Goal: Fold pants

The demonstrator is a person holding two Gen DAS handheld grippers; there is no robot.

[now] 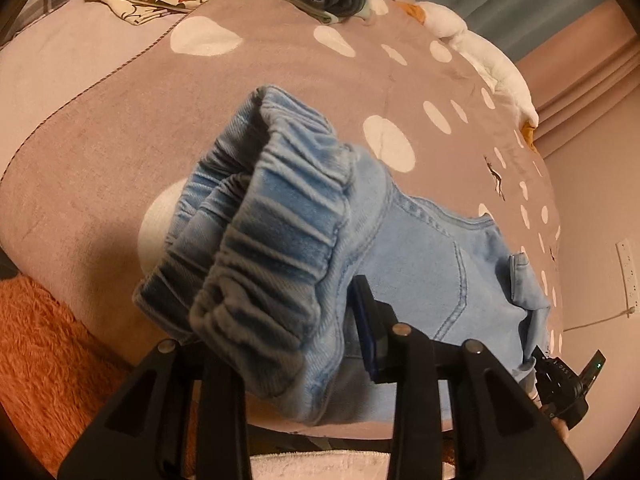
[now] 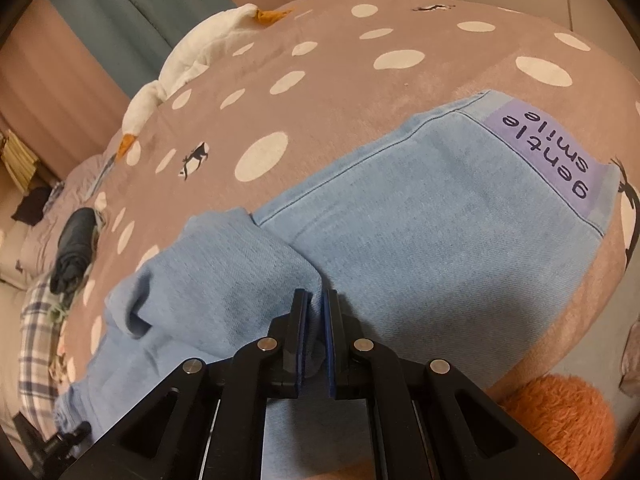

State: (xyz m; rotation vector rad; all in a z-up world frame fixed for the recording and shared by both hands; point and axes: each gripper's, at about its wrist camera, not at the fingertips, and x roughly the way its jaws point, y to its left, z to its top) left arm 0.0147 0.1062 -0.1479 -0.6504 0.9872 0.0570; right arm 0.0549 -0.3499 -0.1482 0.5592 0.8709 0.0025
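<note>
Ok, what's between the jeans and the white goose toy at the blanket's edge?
Only bare spotted blanket lies between the jeans and the goose toy; the right wrist view shows it.

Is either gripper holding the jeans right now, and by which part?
The right gripper is shut on a fold of the light blue jeans beside the back pocket. The left gripper has the elastic waistband between its fingers; whether it is gripped cannot be told.

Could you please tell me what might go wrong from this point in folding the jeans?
The left hand-held gripper has bunched waistband between its jaws; if it slips, the fold may fall unevenly. The right hand-held gripper pinches only a small ridge of denim on the jeans, which could pull free or drag creases.
</note>
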